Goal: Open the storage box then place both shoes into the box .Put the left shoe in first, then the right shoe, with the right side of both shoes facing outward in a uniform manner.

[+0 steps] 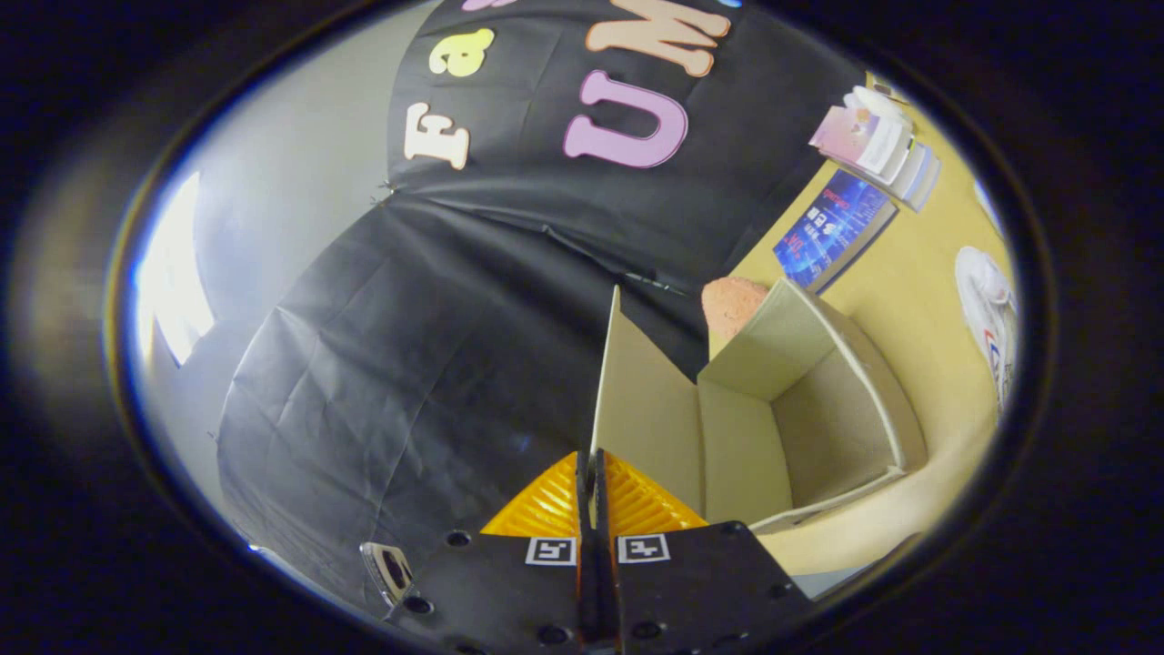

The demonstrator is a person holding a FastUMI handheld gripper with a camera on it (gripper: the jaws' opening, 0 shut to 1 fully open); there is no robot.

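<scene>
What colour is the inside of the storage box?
Pale cardboard beige, seen in the gripper view; the storage box stands open, its lid pinched in the tongs.

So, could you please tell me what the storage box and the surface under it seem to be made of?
The storage box looks like plain cardboard: matte beige walls, thin flat panels and sharp folds. The claw is shut on its raised lid flap, which shows the same dull beige face. The table looks like a smooth yellow board, possibly laminate; its exact material is unclear.
</scene>
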